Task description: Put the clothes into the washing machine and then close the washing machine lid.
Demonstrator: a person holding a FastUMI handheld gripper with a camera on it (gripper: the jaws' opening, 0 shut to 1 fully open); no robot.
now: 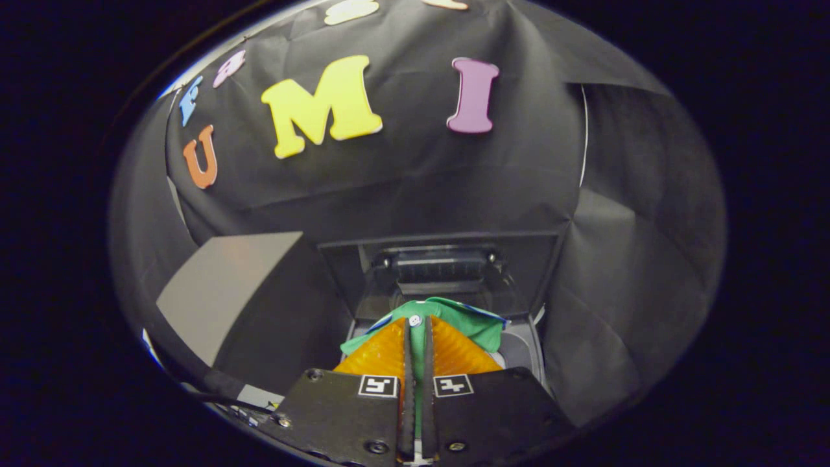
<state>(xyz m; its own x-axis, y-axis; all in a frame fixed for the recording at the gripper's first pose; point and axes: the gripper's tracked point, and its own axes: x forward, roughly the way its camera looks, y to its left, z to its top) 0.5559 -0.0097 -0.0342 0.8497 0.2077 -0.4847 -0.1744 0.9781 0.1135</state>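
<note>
My gripper (415, 324) is shut on a green garment (476, 324) with a white button and a blue edge. The cloth is pinched in the narrow slit between my fingers (386, 353) and bunches up just ahead of the tips. The garment hangs over the open top of the washing machine (522, 347), whose pale rim shows to the right of the fingers. Beyond the cloth, the machine's dark see-through lid (441, 266) stands raised upright, with a handle or hinge block across its middle.
A grey flat panel (220, 292) leans to the left of the machine. Black cloth walls close in behind and on the right. A black cable (194, 373) runs along the lower left near the gripper body.
</note>
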